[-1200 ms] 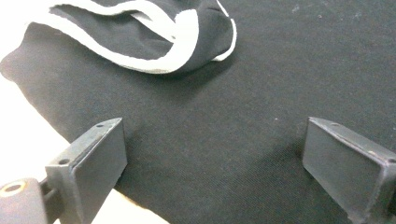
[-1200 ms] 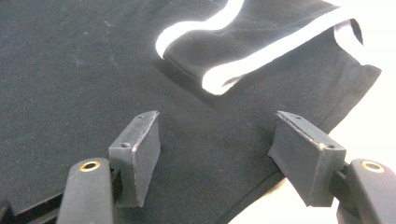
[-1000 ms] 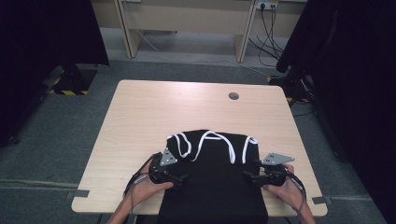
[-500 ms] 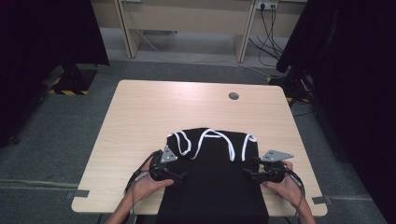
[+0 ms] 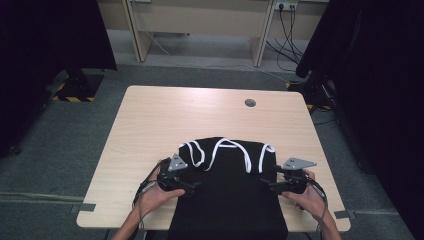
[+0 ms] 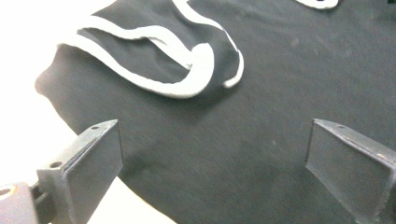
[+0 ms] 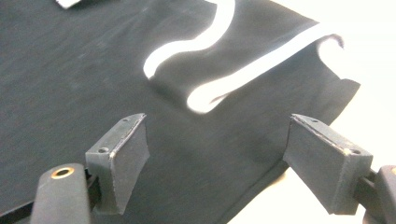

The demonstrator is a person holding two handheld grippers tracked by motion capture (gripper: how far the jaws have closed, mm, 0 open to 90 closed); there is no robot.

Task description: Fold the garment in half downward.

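A black garment point(image 5: 227, 200) with white trim point(image 5: 220, 146) lies flat on the near half of the wooden table point(image 5: 200, 115) and hangs over its front edge. My left gripper point(image 5: 194, 185) rests at the garment's left edge with its jaws wide open over the cloth point(image 6: 233, 140). Nothing is pinched between the jaws of the left gripper point(image 6: 215, 163). My right gripper point(image 5: 265, 182) sits at the garment's right edge. Its jaws have just been opening, and the right gripper point(image 7: 219, 154) stands open above the fabric point(image 7: 93, 70), near a loop of white trim point(image 7: 243, 79).
A round cable hole point(image 5: 250, 103) sits near the table's far edge. Dark curtains point(image 5: 45, 45) hang on both sides, and a desk frame point(image 5: 200, 20) with cables stands behind the table. The person's hands come in from the front edge.
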